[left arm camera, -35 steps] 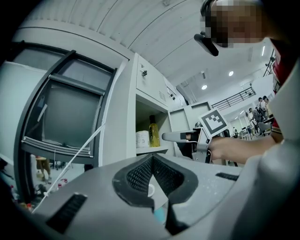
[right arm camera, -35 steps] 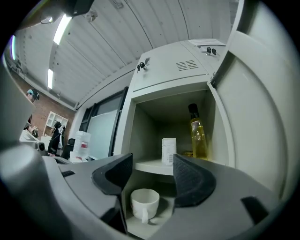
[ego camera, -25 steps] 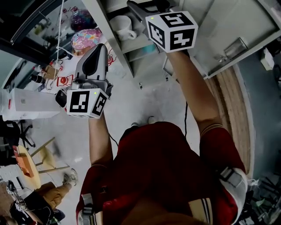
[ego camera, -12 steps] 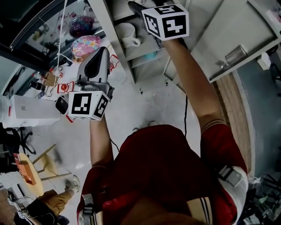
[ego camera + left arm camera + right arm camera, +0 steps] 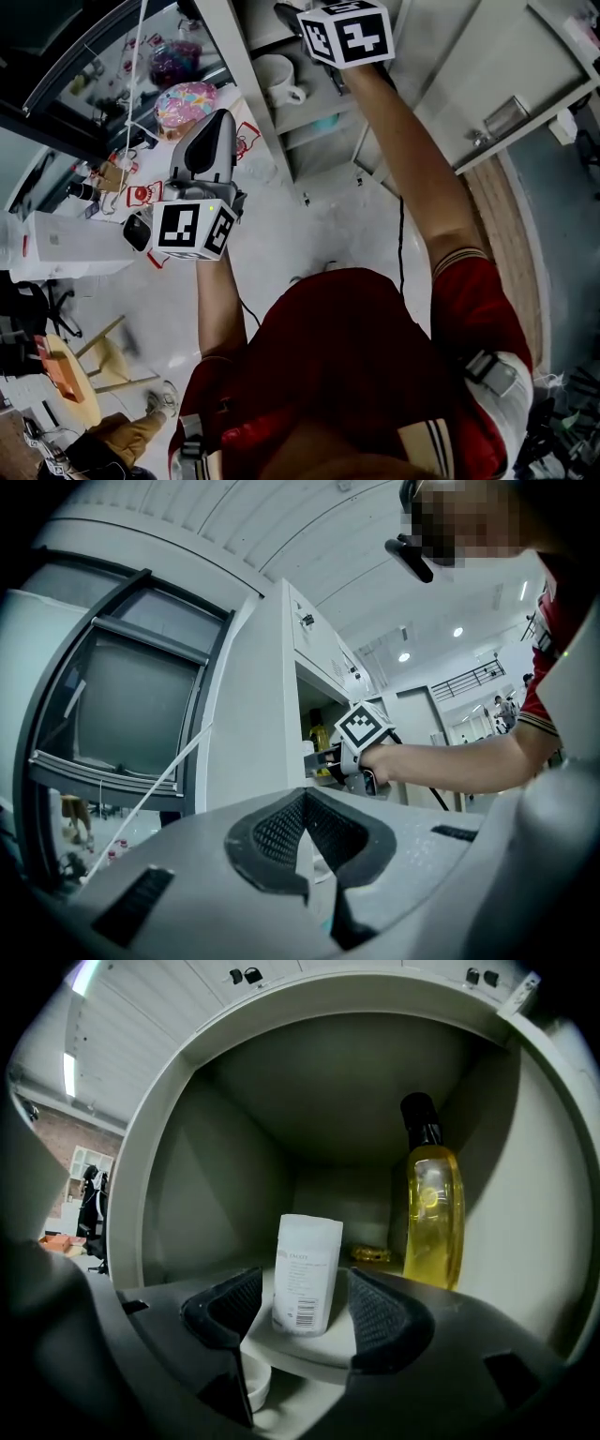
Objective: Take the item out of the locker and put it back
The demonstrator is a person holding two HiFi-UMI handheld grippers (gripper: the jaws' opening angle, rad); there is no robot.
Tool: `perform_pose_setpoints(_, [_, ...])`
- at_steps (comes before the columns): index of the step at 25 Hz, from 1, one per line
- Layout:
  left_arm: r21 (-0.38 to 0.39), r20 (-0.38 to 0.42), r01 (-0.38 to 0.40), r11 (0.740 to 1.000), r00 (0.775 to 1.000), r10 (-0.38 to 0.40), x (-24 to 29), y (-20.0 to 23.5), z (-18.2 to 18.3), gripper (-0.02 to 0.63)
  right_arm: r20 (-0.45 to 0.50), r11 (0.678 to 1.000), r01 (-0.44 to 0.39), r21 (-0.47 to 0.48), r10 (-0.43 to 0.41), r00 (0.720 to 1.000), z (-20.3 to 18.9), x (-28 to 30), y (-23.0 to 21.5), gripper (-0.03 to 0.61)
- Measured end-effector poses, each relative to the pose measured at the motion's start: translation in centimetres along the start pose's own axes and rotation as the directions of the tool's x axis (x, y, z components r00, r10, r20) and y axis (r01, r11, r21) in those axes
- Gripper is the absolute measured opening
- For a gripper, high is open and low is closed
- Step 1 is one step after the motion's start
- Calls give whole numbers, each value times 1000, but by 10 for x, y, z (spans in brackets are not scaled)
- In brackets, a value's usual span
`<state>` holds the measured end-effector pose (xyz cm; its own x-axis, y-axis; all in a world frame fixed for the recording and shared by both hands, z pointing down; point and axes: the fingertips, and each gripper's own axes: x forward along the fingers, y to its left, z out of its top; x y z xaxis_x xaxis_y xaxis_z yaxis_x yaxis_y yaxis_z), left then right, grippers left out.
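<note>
The right gripper (image 5: 302,1290) was found at the mouth of an open grey metal locker (image 5: 169,1147), its jaws set wide and its ribbed black pads (image 5: 223,1309) touching nothing. A white, matt, soft-sided packet (image 5: 307,1274) with a printed barcode stood upright on the smooth compartment shelf (image 5: 319,1352), framed between the pads. A tall, clear bottle (image 5: 433,1213) of yellow liquid with a black cap was noted to its right, against the side wall. A white handled mug (image 5: 277,80) was seen in the compartment below. The left gripper (image 5: 302,806) was held clear of the locker, its textured pads closed together on nothing.
</note>
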<state>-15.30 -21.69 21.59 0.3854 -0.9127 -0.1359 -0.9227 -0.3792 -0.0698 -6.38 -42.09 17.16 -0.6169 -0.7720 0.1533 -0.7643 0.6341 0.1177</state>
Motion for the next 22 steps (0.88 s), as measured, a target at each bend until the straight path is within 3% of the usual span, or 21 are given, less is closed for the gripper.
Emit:
perform_pose_setpoints(14, [-7,-6,27,1000,1000,-27,-6,10,-2,6,-69,999,40,-36,-42,997,5,10,-1,234])
perform_pose_setpoints(22, [-11,0,42,999,999,-42,-9,10,-1,6,-68,1000,16,-11,-16,998,6,6,-1,203])
